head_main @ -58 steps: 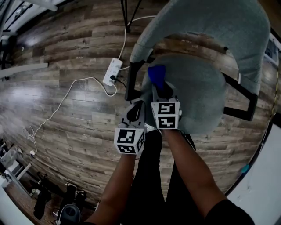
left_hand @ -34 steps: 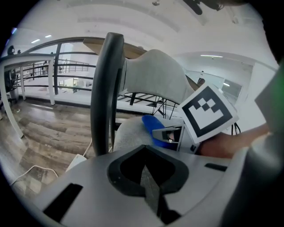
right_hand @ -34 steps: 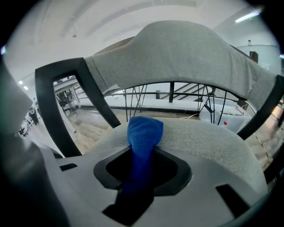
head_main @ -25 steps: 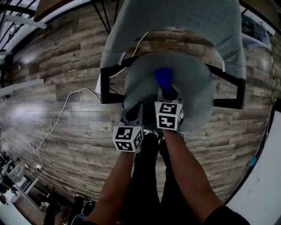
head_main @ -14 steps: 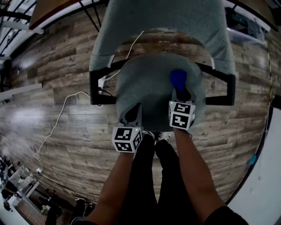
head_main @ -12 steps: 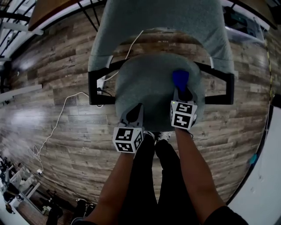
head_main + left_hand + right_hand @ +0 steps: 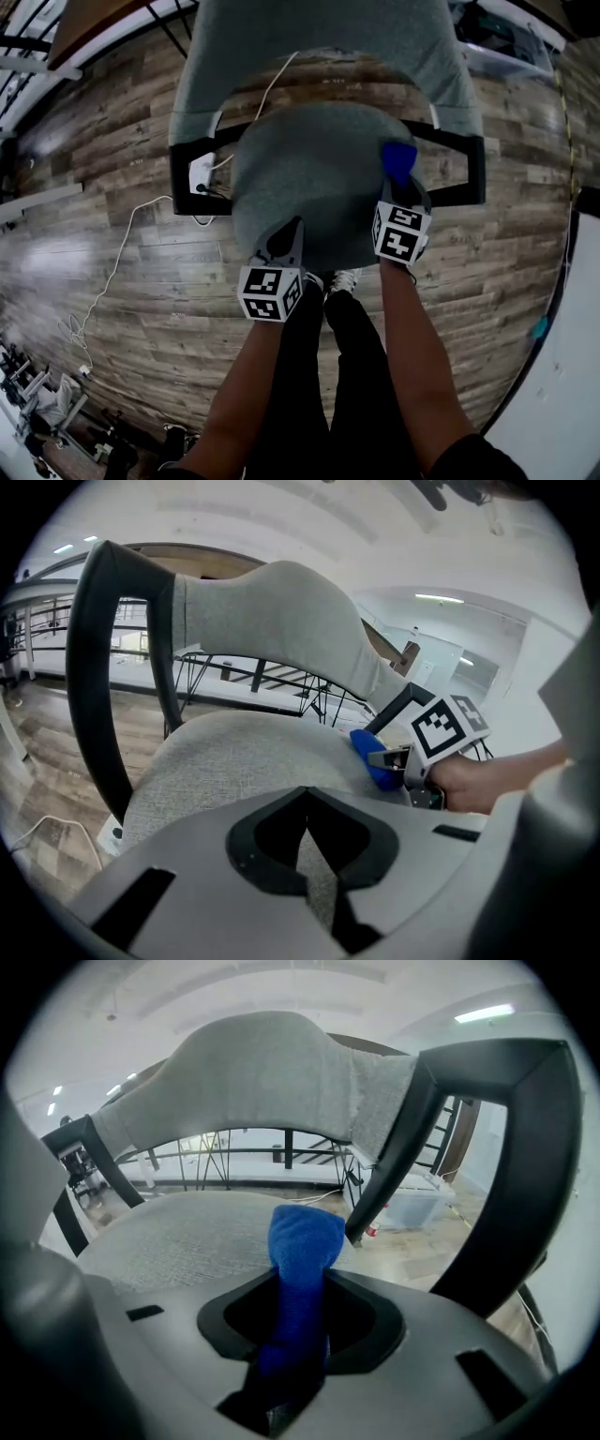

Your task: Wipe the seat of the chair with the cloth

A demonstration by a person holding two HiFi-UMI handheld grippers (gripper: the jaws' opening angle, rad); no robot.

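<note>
Wiping in hand: my right gripper (image 7: 401,187) clenches the rolled blue cloth (image 7: 398,159), tip just ahead on the round grey fabric chair seat (image 7: 309,178); left gripper (image 7: 286,239) closed, empty; next, I judge, sweep toward it.

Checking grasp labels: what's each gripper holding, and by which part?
Right gripper is shut on the blue cloth, clamped by one end. Left gripper is shut, empty.

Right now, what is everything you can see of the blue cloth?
The cloth is bright blue, with a soft, napped look. It is bunched into a narrow roll and clamped in the right gripper, its rounded end sticking out past the jaws. It seems to rest on the right side of the grey fabric seat, near the black armrest.
</note>
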